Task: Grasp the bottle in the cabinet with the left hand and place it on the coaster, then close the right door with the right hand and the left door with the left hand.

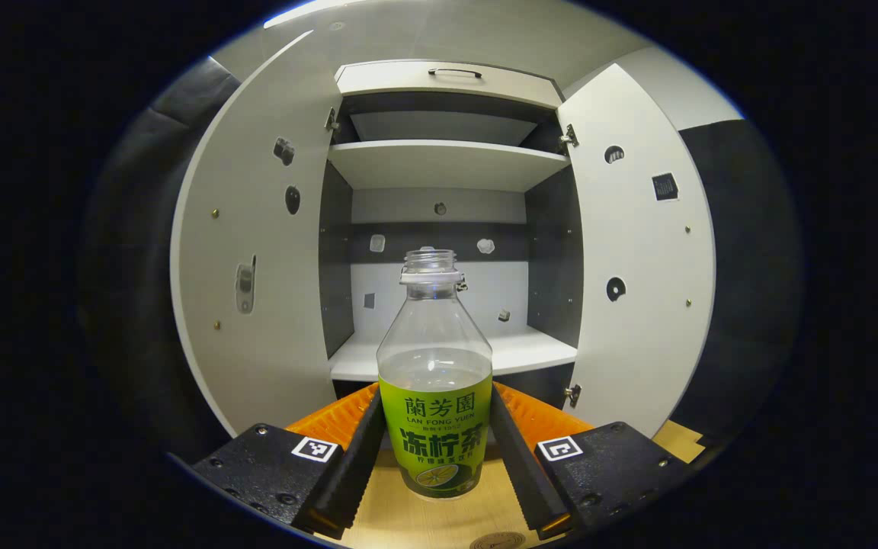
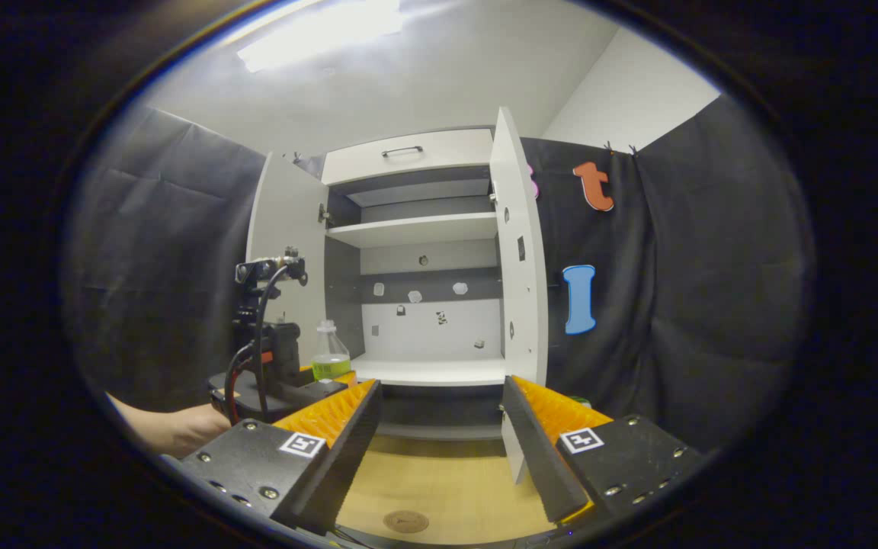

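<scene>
cabinet (image 1: 439, 164): white, fills centre of left gripper view; both doors swung open, shelves bare. In right gripper view sits centre, upper half of frame.
left door (image 1: 252, 252): open, left of centre in left gripper view, inner face toward camera, hinge cups and small fittings visible.
right door (image 1: 637, 259): open, right of centre in left gripper view; in right gripper view seen nearly edge-on, centre frame.
top drawer (image 1: 450, 80): above the shelves, upper centre, dark handle, shut.
tabletop (image 1: 439, 518): light wood, bottom centre of both views, in front of cabinet.
left gripper (image 1: 437, 446): bottom of left gripper view, both fingers pressed against bottle's labelled sides, clamped on it. In right gripper view at lower left, with cables and a camera mount above it, a hand behind it at the frame's left edge.
right gripper (image 2: 439, 442): bottom of right gripper view, fingers spread wide, nothing between them, only tabletop and coaster beyond.
bottle (image 1: 435, 381): clear plastic, green label, no cap, upright, a little clear liquid above label line; lower centre of left gripper view, in front of cabinet's lower shelf, outside it. Cannot tell if its base touches the tabletop. Small in right gripper view, left of centre.
coaster (image 2: 406, 521): round, brown, flat on tabletop, bottom centre of right gripper view; bottle not on it. Rim also at bottom edge of left gripper view, below bottle.
</scene>
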The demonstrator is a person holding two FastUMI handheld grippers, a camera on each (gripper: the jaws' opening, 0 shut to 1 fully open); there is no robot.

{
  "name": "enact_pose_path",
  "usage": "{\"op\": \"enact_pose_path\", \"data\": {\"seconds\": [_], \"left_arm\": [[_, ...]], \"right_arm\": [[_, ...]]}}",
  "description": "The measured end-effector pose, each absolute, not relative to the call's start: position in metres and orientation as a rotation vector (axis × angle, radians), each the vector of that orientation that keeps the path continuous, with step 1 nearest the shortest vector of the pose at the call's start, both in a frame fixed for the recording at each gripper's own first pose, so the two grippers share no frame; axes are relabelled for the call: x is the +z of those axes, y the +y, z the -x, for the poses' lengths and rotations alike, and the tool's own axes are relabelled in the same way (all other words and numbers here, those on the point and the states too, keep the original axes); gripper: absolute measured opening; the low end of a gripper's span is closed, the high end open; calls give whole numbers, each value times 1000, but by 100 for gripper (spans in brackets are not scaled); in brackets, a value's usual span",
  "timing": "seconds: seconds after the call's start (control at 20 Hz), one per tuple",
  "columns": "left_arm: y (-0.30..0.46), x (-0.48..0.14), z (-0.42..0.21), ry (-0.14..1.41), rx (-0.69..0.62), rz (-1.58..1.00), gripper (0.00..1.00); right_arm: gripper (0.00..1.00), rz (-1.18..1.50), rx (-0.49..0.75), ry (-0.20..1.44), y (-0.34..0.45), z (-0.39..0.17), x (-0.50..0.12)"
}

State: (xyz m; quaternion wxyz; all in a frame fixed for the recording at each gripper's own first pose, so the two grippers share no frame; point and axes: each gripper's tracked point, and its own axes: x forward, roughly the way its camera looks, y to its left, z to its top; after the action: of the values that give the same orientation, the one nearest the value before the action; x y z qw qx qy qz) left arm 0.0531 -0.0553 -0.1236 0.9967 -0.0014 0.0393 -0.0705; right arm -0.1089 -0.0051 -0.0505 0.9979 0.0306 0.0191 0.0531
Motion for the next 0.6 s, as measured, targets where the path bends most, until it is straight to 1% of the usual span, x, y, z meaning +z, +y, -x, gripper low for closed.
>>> {"op": "enact_pose_path", "data": {"seconds": [0.2, 0.3, 0.35, 0.4, 0.45, 0.6], "left_arm": [[-76, -161, -27, 95, -213, 23, 80], [-88, -183, -15, 113, -253, 15, 81], [-94, -194, -11, 116, -271, 4, 81], [-99, -204, -7, 115, -284, -4, 81], [-105, -214, -2, 120, -303, -11, 81], [-128, -246, 15, 144, -403, -36, 81]], "right_arm": [[96, -67, 110, 71, -3, 111, -58], [96, -69, 135, 102, 1, 113, -68], [94, -62, 136, 112, -1, 113, -71], [94, -59, 128, 120, -6, 113, -74], [96, -64, 119, 130, -9, 112, -78], [96, -98, 98, 150, -20, 106, -84]]}}
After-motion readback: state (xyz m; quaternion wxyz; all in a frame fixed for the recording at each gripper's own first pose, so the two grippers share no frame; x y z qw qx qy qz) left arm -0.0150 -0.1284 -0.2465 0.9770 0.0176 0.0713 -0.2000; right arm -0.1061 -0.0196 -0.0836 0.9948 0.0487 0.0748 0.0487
